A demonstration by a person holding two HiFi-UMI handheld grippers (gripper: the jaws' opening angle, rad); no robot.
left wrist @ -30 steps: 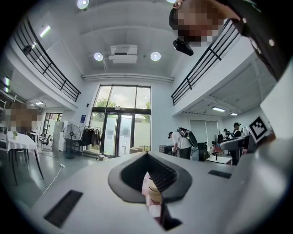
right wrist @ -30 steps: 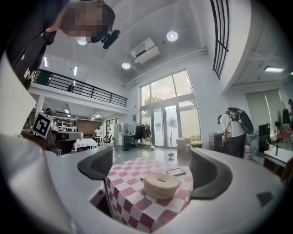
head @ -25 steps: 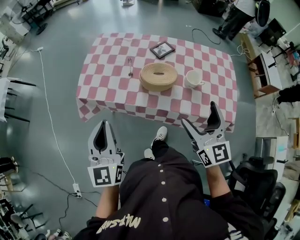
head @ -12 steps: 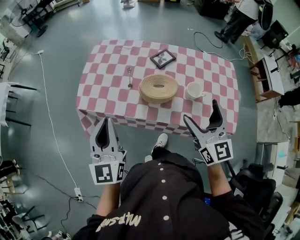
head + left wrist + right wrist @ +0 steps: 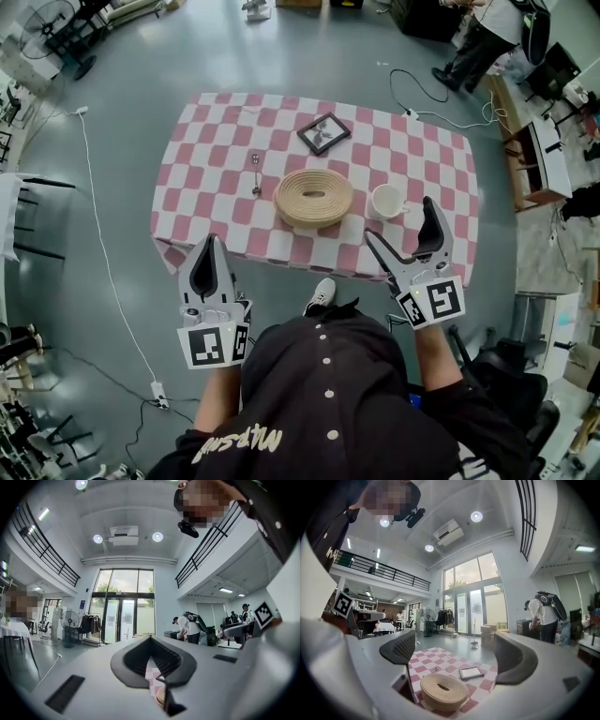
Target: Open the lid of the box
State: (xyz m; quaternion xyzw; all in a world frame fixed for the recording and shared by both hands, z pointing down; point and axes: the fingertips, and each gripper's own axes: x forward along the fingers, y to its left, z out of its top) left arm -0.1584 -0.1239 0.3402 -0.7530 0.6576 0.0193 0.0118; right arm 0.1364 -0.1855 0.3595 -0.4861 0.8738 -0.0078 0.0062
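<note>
A round beige woven box (image 5: 313,198) with a slotted lid sits in the middle of a red-and-white checked table (image 5: 202,202). Both grippers hang short of the table's near edge, touching nothing. My left gripper (image 5: 208,255) is off the front left corner, its jaws together and empty. My right gripper (image 5: 403,228) stands open at the front right, close to a white cup (image 5: 386,202). In the right gripper view the box (image 5: 443,691) lies low between the spread pads of the right gripper (image 5: 457,654). The left gripper (image 5: 151,654) shows only a sliver of cloth and box (image 5: 161,697).
On the table are also a small picture frame (image 5: 323,133) behind the box and a spoon (image 5: 254,173) to its left. A white cable (image 5: 98,234) runs over the grey floor at the left. A person (image 5: 483,33) and desks stand at the far right, a black chair (image 5: 511,394) at my right.
The table and box have slid down the head view, closer to both grippers. The grippers keep their poses: left shut, right open.
</note>
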